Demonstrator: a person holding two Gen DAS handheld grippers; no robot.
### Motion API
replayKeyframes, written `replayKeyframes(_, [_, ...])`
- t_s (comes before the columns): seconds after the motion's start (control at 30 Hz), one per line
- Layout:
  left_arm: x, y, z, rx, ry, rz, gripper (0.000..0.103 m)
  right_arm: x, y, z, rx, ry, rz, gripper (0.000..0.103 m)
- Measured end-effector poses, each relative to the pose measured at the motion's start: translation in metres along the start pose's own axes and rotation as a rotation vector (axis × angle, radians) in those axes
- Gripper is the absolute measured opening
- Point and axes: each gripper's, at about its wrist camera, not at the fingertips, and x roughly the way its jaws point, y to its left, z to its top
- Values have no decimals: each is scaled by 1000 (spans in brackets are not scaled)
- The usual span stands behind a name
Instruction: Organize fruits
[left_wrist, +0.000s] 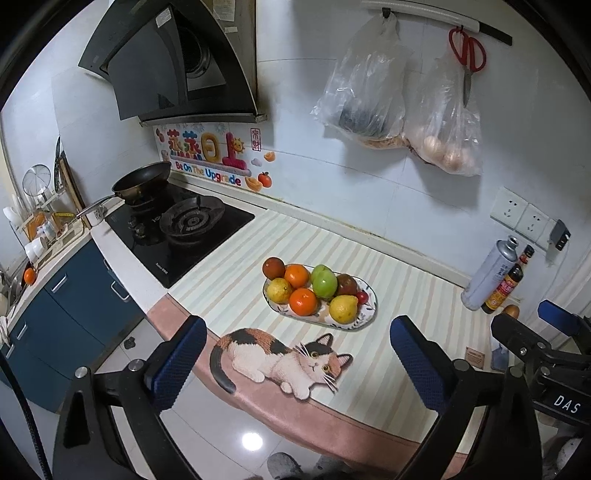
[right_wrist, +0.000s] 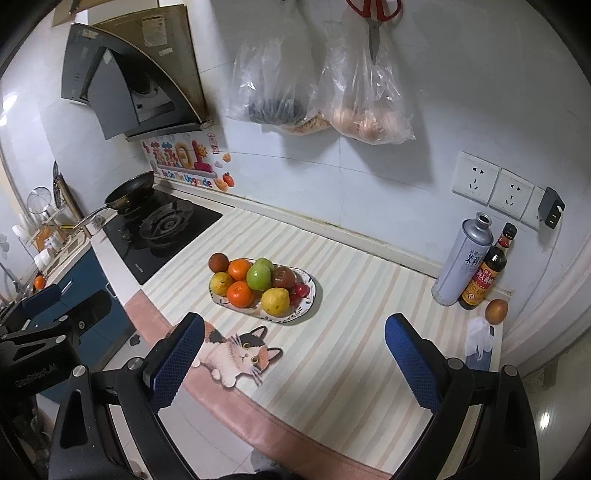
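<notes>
At far left of the right-wrist view the left gripper (right_wrist: 40, 314) pokes in, and in its own view its jaws stand wide apart w/ nothing held, above the cat-print mat (left_wrist: 388, 387). Mid-frame, the plate (right_wrist: 308, 295) sits on the striped mat right of the stove (right_wrist: 162, 229), loaded w/ oranges (right_wrist: 239, 294), lemons (right_wrist: 275, 301), a green apple (right_wrist: 258, 277) & darker fruit. At lower right the right gripper (right_wrist: 293, 354) is also wide open & empty, w/ a can (right_wrist: 461, 258), sauce bottle (right_wrist: 484, 273) & a loose brown fruit (right_wrist: 496, 311) near the wall, well apart from the plate.
</notes>
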Motion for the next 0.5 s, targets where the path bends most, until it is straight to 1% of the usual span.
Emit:
replayKeyframes(0.23, [43, -2, 11, -2, 41, 31, 102, 45, -3, 12, 8, 39, -7, 100])
replayKeyframes(0.4, [79, -2, 19, -3, 84, 52, 102, 85, -6, 17, 8, 82, -24, 100])
replayKeyframes(0.5, [94, -5, 22, 5, 97, 59, 102, 106, -10, 20, 12, 116, -34, 100])
